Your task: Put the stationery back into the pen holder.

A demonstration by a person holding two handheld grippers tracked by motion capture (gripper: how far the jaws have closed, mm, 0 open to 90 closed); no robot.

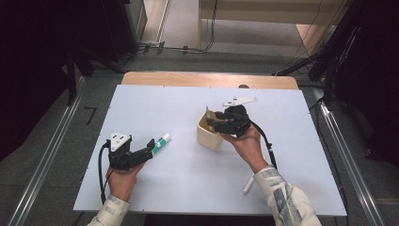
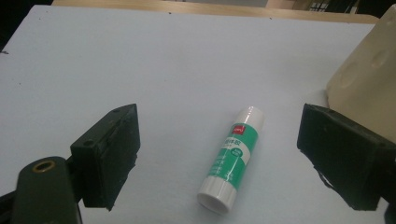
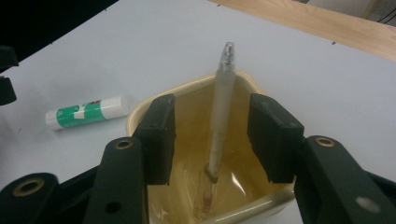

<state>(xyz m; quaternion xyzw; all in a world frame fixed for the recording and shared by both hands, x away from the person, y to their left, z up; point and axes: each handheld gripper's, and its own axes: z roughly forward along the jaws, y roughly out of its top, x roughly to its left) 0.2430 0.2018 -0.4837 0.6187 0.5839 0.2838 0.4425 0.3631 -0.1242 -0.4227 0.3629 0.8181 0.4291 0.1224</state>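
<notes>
The right gripper point(image 3: 212, 135) is hovering over the cream cup point(image 3: 140, 109), jaws apart on either side of 1 pen point(image 3: 219, 116) leaning inside it; the pen's lower end is blurring into the cup's bottom. The left gripper point(image 2: 219, 154) is sitting wide open around the glue stick point(image 2: 232, 158), which is lying flat on the white table point(image 2: 140, 56), left of the cup, with open room around it.

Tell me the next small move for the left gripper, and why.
Probably ease the left gripper down and shut it on the glue stick. Its jaws stand open on either side of the stick, which lies flat on the white table, and the cup beside it already holds a pen.
</notes>
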